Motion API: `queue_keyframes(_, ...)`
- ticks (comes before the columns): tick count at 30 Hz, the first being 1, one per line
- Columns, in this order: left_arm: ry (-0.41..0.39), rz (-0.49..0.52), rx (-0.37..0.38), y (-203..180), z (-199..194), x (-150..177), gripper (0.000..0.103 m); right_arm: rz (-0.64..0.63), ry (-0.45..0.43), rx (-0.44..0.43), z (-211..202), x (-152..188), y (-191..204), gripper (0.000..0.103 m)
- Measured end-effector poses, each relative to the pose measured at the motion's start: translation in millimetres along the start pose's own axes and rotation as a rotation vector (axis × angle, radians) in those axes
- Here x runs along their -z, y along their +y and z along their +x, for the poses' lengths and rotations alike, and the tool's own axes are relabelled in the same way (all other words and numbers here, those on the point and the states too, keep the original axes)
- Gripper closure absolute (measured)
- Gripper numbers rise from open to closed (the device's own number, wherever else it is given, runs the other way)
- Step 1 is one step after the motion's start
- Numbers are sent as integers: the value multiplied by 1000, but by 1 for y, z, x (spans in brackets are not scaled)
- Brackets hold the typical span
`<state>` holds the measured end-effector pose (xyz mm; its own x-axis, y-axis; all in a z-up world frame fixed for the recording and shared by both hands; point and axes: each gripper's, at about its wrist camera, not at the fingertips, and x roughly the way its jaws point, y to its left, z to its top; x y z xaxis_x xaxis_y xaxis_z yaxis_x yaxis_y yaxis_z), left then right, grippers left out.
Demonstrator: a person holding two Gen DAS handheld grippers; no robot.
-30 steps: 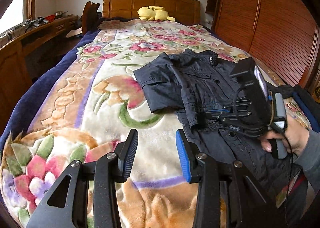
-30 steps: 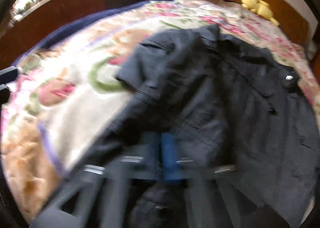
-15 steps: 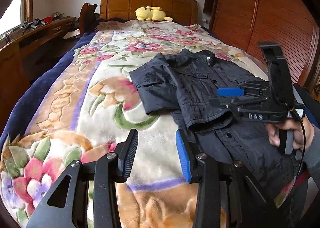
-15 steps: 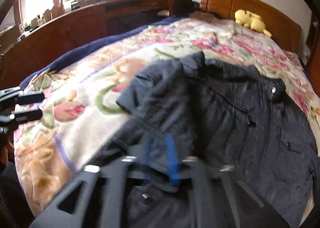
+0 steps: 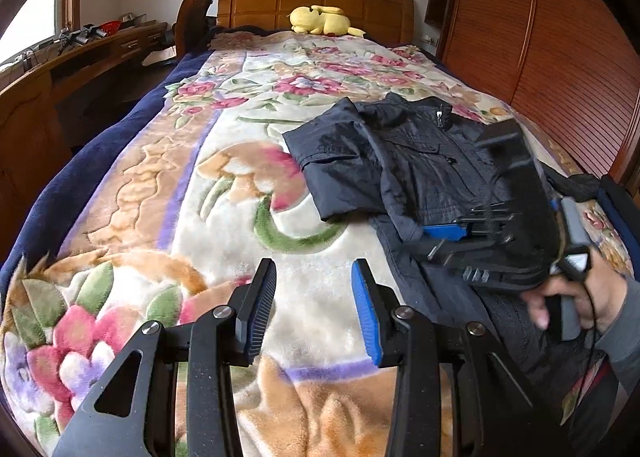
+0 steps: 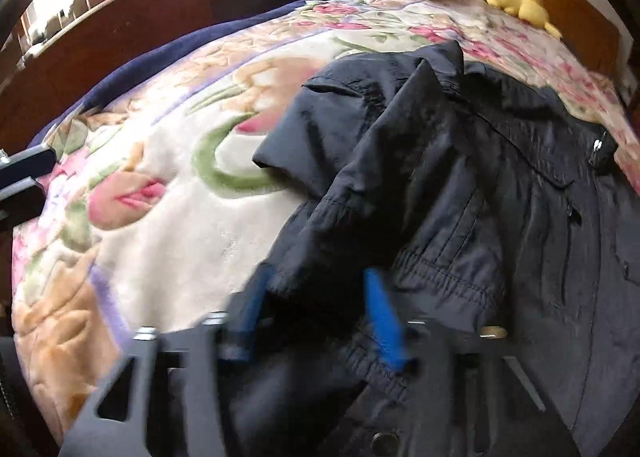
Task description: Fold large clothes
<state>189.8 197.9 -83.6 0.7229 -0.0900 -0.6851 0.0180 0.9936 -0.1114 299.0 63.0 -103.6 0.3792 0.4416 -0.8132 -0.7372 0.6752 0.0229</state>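
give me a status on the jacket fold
Left hand-held gripper open, empty, over the floral blanket. Right hand-held gripper closing around the sleeve cuff of the dark jacket. Nothing in the way.

Dark navy on a floral spread

We see a dark navy jacket (image 5: 404,161) on a cream blanket (image 5: 224,193) patterned with pink flowers, green leaves, tan scrolls, lilac stripes and a deep blue border; our black gripper fingers (image 5: 260,305) carry blue pads, and a yellow plush toy (image 5: 320,20) rests against the orange-brown headboard (image 5: 312,3).
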Motion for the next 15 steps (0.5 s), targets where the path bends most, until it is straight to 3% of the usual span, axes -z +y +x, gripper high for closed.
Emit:
queue_keyframes(7,-11,12,17,-10,-2,-2,63,19,-113,52,-56,1,-31,98)
queue_keyframes(15,-50,32,-13,-27,-4,-8,63,96,-235,91,-144,39,-71,99)
